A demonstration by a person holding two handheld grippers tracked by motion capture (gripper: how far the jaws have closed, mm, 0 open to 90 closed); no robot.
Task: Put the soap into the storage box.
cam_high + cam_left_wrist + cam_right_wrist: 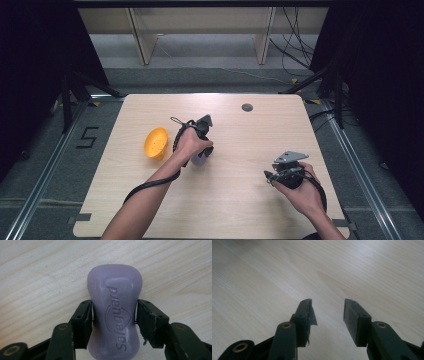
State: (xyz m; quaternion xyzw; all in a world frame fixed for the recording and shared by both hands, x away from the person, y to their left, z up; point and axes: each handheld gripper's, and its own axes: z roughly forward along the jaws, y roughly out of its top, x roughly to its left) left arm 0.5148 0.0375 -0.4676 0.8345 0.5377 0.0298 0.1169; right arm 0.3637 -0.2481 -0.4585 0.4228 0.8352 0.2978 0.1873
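Hiding most of the purple soap bar (201, 159), left hand (191, 143).

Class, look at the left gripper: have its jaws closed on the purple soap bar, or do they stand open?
Closed: both pads of the left gripper press the waist of the soap bar.

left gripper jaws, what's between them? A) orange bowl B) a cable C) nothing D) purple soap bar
D: in the left gripper view the left gripper has both pads against the waist of the purple soap bar, embossed "Safeguard", lying on the table.
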